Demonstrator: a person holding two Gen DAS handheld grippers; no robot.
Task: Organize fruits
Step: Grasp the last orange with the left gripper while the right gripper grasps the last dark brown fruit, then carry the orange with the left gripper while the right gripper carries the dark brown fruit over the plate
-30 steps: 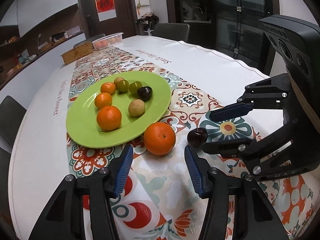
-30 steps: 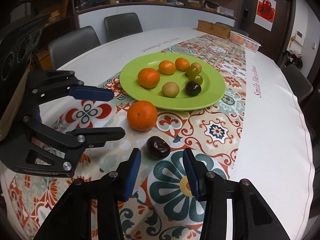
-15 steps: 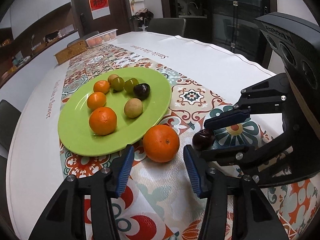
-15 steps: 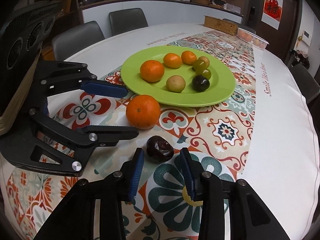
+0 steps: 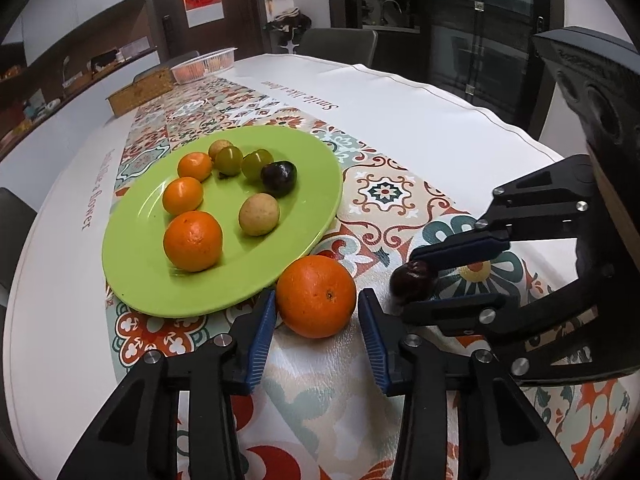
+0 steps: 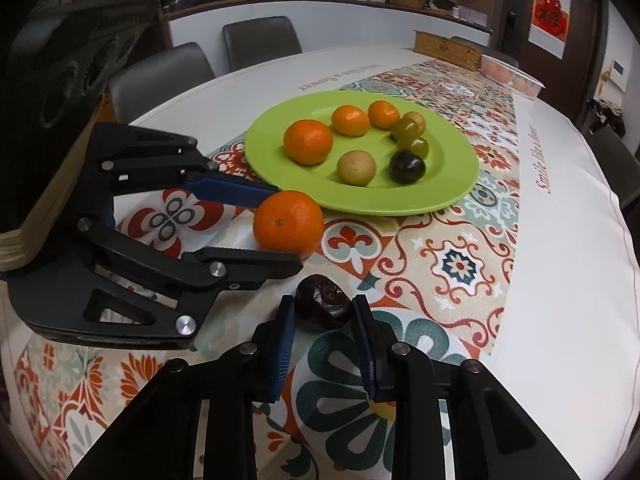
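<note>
A large orange lies on the patterned tablecloth just in front of the green plate. My left gripper straddles it, its jaws closing, the blue pads right beside the orange's sides. To its right a small dark plum rests on the cloth, and my right gripper is shut on it, both pads against its sides. The plate holds three oranges, two green fruits, two tan ones and a dark plum. From the right wrist the left gripper brackets the orange.
At the table's far end stand a wicker box and a clear plastic tub of fruit. Grey chairs ring the round table. The white cloth drops off at the table edge on the right.
Both pairs of jaws have narrowed. The left gripper came forward until the orange sat between its pads. The right gripper's pads closed in onto the dark plum.
</note>
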